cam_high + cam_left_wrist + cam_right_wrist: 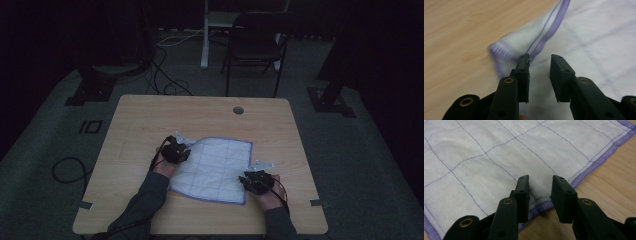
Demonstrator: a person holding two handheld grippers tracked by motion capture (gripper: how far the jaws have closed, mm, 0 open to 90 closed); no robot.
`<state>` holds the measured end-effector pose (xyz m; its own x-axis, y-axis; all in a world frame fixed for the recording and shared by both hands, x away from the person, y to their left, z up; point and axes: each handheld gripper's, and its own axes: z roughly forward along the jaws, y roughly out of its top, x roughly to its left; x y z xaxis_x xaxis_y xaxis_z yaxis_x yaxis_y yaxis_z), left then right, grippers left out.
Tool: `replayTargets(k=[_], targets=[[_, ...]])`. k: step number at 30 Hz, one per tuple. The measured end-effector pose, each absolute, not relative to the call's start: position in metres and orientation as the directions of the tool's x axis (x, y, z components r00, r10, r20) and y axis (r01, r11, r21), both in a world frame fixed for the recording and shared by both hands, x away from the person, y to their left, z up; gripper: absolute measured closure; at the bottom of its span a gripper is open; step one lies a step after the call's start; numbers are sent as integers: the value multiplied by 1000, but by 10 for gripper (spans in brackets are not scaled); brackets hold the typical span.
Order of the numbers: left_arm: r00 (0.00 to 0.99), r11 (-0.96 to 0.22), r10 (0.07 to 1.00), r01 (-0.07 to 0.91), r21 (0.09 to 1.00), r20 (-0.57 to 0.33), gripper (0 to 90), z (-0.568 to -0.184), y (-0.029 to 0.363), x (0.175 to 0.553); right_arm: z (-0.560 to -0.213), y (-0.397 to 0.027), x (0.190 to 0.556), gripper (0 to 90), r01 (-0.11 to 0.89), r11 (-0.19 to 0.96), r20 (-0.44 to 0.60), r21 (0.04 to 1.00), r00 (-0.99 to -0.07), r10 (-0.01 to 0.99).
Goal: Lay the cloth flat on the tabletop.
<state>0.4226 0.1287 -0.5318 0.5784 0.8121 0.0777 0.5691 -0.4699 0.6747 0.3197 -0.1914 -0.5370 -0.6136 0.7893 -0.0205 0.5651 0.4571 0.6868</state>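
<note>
A: Which step? The cloth (215,170) lies flat on the table (140,115), one corner folded over just ahead of the left tool (539,62); its jaws stand apart, holding nothing.

B: Right tool (539,185) gapes empty over the near hem; next, I judge, each must close on an edge.

Matt woven cloth (506,157), smooth wood-grain table (145,115), matt black jaws

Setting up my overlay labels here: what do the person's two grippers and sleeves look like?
Both the left gripper and the right gripper are black, each topped with a pale grey three-cornered plate and trailing a thin black cable. Close up, the jaws are flat, blocky black pads on arms with brass-coloured rivets. The person wears dark grey-blue long sleeves down to the wrists.
</note>
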Motion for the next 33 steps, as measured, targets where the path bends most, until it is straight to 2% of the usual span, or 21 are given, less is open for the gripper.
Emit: replayTargets(k=[7,12,21,27,33], targets=[[540,-432,838,579,692,72,662,-534,141,426,-537,-198,324,675,566,459,-32,685,-606,795],[546,-443,834,577,686,79,668,-534,147,417,-536,-206,329,646,573,455,-47,681,-586,809],[546,-443,833,561,699,90,671,-536,165,393,-536,-210,336,647,579,448,-52,682,-572,818],[552,-479,822,541,691,137,667,-535,164,399,-536,-205,332,660,576,452,-57,681,-573,817],[538,-443,836,550,709,105,669,-537,167,408,-537,-202,329,661,570,456,-59,683,-579,813]])
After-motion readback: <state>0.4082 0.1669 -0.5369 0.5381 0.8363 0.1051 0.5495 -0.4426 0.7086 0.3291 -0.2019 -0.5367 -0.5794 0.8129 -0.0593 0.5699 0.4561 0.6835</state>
